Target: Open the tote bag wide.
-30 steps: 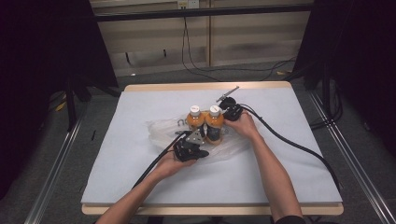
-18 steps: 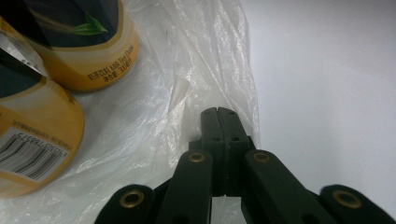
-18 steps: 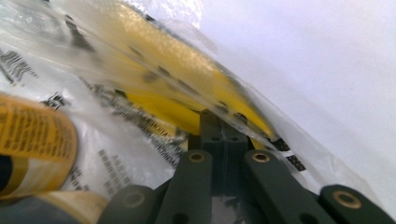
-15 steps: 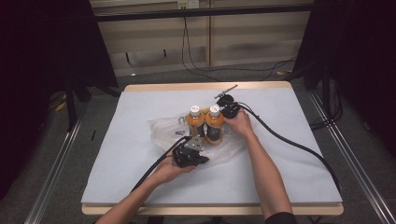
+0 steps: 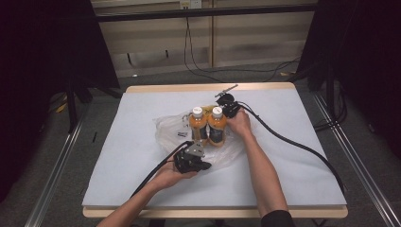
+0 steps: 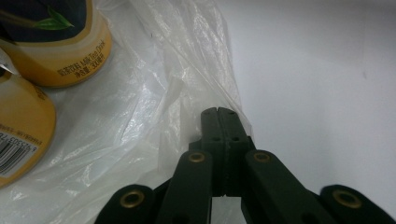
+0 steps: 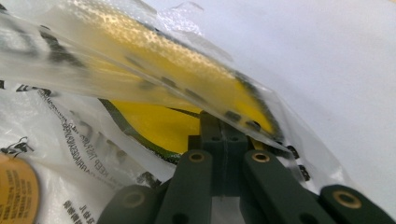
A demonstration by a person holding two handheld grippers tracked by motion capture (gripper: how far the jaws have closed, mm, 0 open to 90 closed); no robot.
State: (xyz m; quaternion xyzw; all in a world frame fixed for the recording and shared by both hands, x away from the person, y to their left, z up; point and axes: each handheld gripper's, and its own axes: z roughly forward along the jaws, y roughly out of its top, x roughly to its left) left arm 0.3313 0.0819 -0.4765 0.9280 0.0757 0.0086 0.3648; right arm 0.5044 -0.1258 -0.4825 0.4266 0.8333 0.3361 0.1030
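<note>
Moved: since earlier, my left tongs (image 5: 193, 160) slid toward 6 o'clock.
Left tongs: clamped on the plastic bag (image 6: 140, 116).
Right tongs (image 5: 229, 107): pinching bag at the bottles' (image 5: 208, 125) 2 o'clock.

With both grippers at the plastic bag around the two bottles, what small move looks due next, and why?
Probably a slight lift and pull apart. The left gripper is shut on the bag edge near the person, the right gripper on its far side, and both bottles stand upright on the bag. Raising both edges would likely draw the film up around them.
</note>
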